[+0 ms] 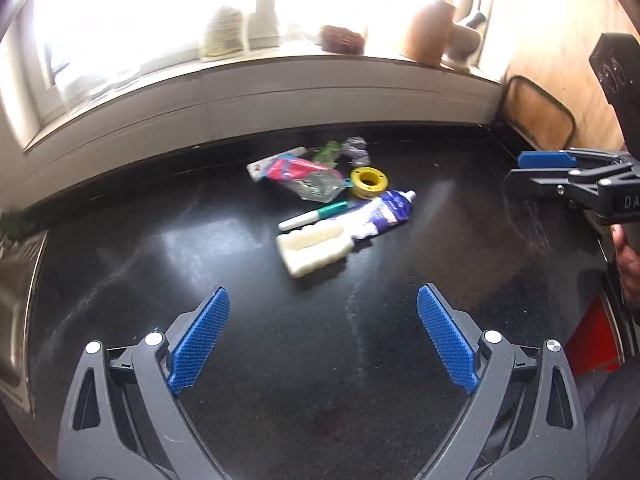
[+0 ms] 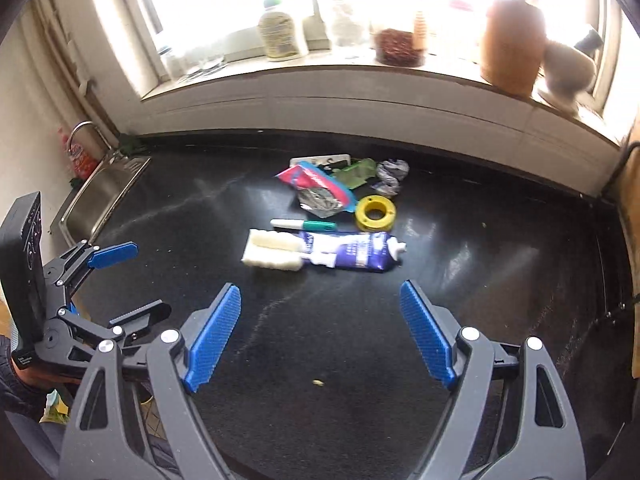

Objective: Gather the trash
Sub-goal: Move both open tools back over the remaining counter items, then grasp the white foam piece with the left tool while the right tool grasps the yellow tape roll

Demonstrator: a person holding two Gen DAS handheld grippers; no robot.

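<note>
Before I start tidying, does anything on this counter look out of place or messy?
Yes: a loose heap of trash mid-counter, including a squeezed tube, foam block, marker, tape roll and crumpled wrappers. Nothing looks spilled.

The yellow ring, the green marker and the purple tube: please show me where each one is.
yellow ring [image 2: 375, 212], right wrist view, on its yellow band.
green marker [image 2: 320, 225], right wrist view, on its green part.
purple tube [image 1: 390, 210], left wrist view, on its body.

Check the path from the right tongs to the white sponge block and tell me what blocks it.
Nothing visible blocks it. The right tongs stand open and empty, and only bare black countertop lies between them and the white sponge block. The blue-and-white squeeze tube touches the sponge's right end, beside rather than in front.
</note>
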